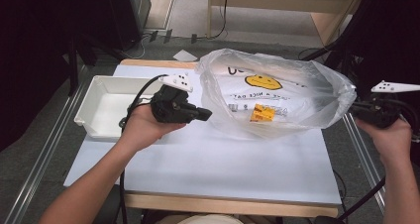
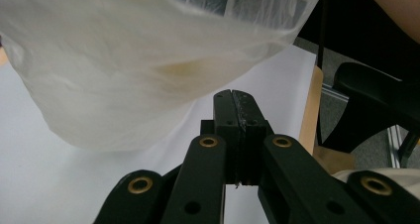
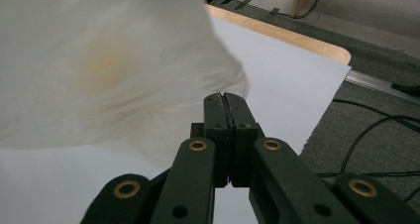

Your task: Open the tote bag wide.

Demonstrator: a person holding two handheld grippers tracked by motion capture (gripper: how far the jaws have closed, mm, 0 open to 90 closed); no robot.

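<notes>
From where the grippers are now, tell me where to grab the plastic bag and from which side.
Take the plastic bag by the loose, crumpled film at its side edges, each gripper coming in level from its own side. The left gripper sits shut beside the left edge, the right gripper at the right edge. The billowed middle is smooth and offers no fold to pinch.

— What carries everything here?
— A white-topped table with a pale wooden edge.
— And what lies on it?
— A white rectangular tray at its left, and a clear plastic bag printed with a smiley face, right of centre.
</notes>
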